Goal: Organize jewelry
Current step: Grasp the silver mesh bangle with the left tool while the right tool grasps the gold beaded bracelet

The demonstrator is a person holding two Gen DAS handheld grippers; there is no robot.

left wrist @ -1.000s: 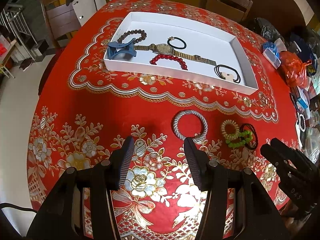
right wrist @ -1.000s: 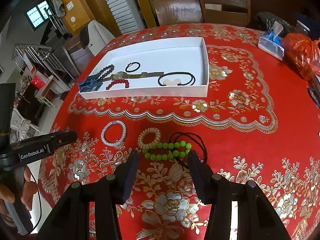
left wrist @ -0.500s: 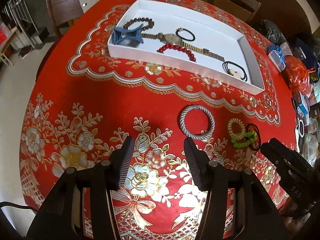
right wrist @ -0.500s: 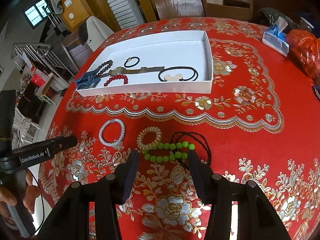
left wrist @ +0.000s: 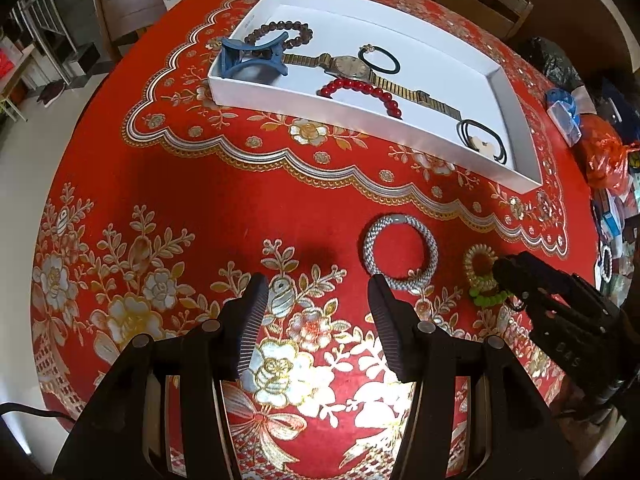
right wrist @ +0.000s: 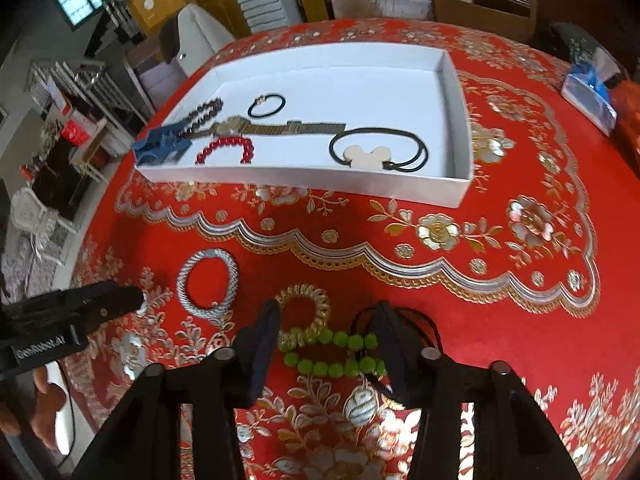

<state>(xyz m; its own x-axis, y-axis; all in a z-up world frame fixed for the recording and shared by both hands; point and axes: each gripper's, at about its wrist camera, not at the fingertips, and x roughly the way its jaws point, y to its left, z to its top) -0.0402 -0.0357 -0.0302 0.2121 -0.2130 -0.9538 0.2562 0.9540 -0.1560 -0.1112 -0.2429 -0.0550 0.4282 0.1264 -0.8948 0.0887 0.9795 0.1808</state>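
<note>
Now right gripper [right wrist: 326, 320] sits lower than a second ago, jaws closing around green bead bracelet [right wrist: 332, 354], pads not yet pressing. Left gripper [left wrist: 318, 300] hangs wide, empty. Beyond: silver bangle [left wrist: 398, 254], then white tray [right wrist: 456, 120]; pickup imminent.

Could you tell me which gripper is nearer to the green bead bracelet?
Right. The right gripper straddles the green bead bracelet, its jaws closing around it without pressing yet. The left gripper hovers open off to the side, beyond the silver bracelet.
</note>
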